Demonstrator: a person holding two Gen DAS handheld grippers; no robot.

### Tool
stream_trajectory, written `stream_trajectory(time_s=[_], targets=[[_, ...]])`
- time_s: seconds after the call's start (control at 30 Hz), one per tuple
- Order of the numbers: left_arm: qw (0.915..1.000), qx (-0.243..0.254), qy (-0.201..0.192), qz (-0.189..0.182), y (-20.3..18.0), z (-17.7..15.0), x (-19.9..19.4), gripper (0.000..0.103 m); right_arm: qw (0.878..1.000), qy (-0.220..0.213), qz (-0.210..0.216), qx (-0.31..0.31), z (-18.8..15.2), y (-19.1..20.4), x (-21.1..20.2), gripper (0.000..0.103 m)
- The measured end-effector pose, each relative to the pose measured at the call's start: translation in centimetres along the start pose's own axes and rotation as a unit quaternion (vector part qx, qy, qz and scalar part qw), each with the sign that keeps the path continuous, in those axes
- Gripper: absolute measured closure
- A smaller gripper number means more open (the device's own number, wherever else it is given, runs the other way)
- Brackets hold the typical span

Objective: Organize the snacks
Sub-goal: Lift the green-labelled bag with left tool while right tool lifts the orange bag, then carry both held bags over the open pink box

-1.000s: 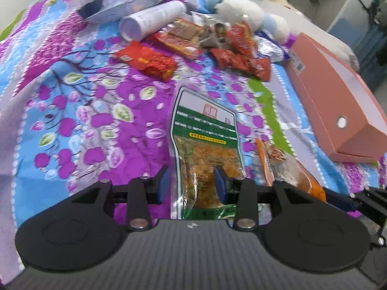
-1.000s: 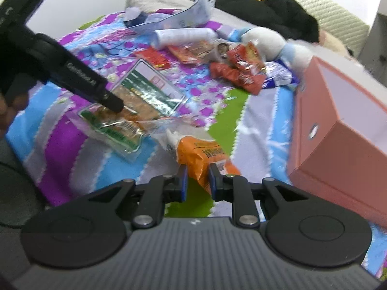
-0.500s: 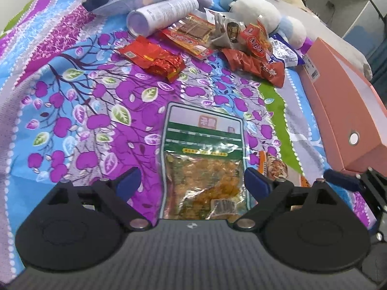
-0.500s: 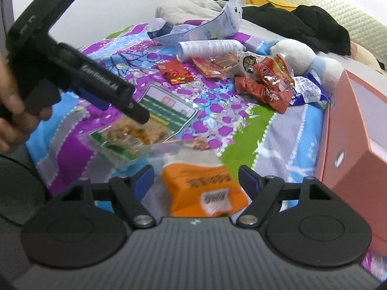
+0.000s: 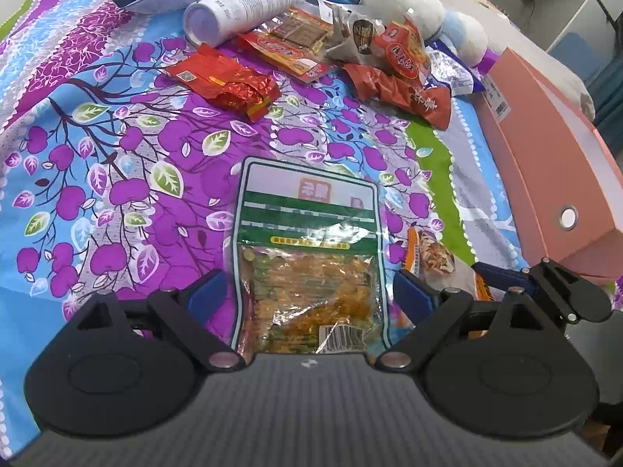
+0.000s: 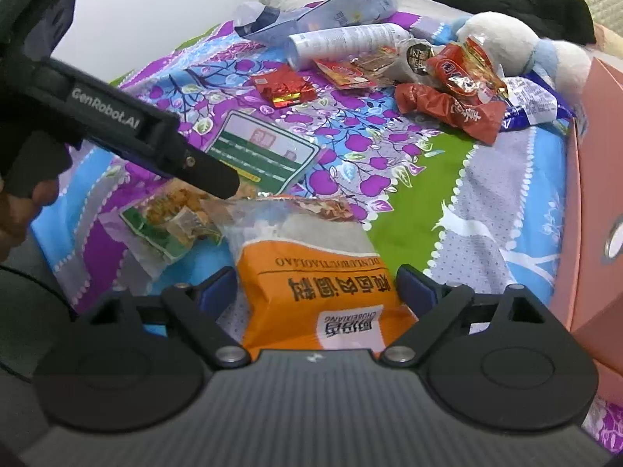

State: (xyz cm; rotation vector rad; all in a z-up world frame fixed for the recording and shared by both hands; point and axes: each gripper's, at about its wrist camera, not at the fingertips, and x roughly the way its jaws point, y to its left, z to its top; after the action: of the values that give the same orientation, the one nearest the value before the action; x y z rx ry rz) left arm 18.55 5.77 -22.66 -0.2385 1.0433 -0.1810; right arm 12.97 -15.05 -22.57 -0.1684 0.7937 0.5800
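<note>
Bed (image 5: 97, 179), floral cover, carries all items. Pink box (image 5: 553, 163) lies along the bed's right edge. Plush toy (image 5: 405, 4) and white tube (image 5: 241, 4) lie toward the far edge, with a heap of red snack packets (image 5: 393, 74) before them. Green bag (image 5: 307, 249) lies flat near the bed's front edge, between the spread left tongs (image 5: 307, 297), pads clear of it. Orange bag (image 6: 319, 295) lies just beside it on the right, between the spread right tongs (image 6: 317, 288), pads apart from it. A hand (image 6: 19, 210) grips the left tool.
</note>
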Motion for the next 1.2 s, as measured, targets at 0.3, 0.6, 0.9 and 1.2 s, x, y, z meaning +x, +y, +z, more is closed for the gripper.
stream_trajectory(time_s=[0.3, 0.6, 0.9, 1.2], targets=[[0.9999, 0.012, 0.000, 0.012, -0.4, -0.2, 0.4, 0.009, 0.999, -0.003, -0.053, -0.013, -0.3, 0.3, -1.5, 0.038], [0.9975, 0.062, 0.002, 0.034, -2.1, -0.9, 1.3, 0.010, 0.994, -0.002, -0.101, 0.032, -1.7, -0.3, -3.4, 0.040], [0.9938, 0.101, 0.008, 0.047, -3.6, -1.6, 1.3, 0.029, 0.991, 0.001, -0.116, 0.069, -2.1, -0.1, -4.0, 0.040], [0.9962, 0.087, -0.011, 0.001, -3.7, -1.8, -0.9, 0.036, 0.986, -0.009, -0.138, 0.093, -1.2, 0.3, -6.0, 0.040]])
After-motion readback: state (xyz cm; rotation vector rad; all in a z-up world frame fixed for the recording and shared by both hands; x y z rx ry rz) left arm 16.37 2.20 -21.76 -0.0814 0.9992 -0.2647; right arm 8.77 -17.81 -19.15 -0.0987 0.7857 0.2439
